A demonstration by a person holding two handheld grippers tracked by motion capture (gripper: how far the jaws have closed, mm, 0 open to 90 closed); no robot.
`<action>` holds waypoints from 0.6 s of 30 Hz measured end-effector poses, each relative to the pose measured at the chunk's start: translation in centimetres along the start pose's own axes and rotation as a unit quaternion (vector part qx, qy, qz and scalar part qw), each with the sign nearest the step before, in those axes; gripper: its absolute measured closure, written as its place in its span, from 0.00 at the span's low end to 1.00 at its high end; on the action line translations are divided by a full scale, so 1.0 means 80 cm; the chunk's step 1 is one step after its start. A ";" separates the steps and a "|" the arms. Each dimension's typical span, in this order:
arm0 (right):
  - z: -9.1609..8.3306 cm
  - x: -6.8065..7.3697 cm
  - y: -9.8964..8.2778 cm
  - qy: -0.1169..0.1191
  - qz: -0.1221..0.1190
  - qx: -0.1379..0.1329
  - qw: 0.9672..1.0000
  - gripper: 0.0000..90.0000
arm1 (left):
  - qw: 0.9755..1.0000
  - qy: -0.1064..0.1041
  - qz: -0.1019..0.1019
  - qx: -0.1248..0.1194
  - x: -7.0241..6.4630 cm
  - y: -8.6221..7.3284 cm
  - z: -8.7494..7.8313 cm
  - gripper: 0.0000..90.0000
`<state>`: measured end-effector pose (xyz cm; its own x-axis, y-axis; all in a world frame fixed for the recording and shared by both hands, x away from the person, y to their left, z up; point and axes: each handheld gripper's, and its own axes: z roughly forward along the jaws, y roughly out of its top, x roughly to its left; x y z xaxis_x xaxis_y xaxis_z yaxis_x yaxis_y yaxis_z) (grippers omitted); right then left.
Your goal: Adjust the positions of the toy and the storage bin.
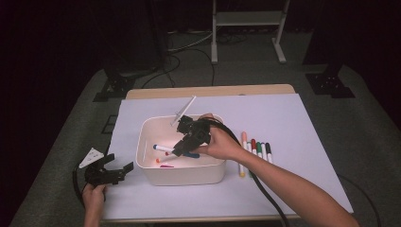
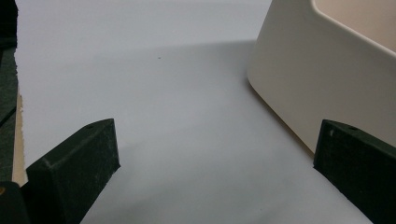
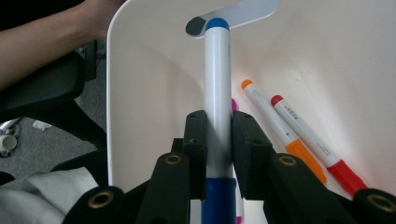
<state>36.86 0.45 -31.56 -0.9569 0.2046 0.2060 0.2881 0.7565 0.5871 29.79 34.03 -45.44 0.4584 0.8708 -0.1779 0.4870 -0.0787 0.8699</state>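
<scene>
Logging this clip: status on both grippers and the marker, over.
Right gripper shut on blue-capped white marker, inside cream plastic bin. Left gripper open, empty, on white sheet beside bin. Orange marker, red marker below; nothing blocking.

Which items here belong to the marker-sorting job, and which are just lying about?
In the job:
- blue marker, clamped in the right hand-held gripper
- white bin
- orange marker and red marker in the bin
- row of markers on the sheet beside the bin

Lying about:
- white stand behind the table
- floor cables
</scene>
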 end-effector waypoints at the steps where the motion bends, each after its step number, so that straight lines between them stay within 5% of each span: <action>1: 0.002 0.000 0.000 0.000 0.000 0.002 1.000 0.84 | 1.000 0.000 0.000 0.000 0.000 0.000 0.000 0.00; 18: 0.044 0.005 -0.001 0.013 -0.011 0.054 0.998 0.84 | 1.000 -0.001 -0.001 -0.003 0.000 0.000 0.000 0.00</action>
<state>36.38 2.66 -34.24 -0.9615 0.1709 0.2151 0.2593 0.8236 0.5044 29.78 34.05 -45.45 0.4590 0.8697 -0.1815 0.4840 -0.0734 0.8720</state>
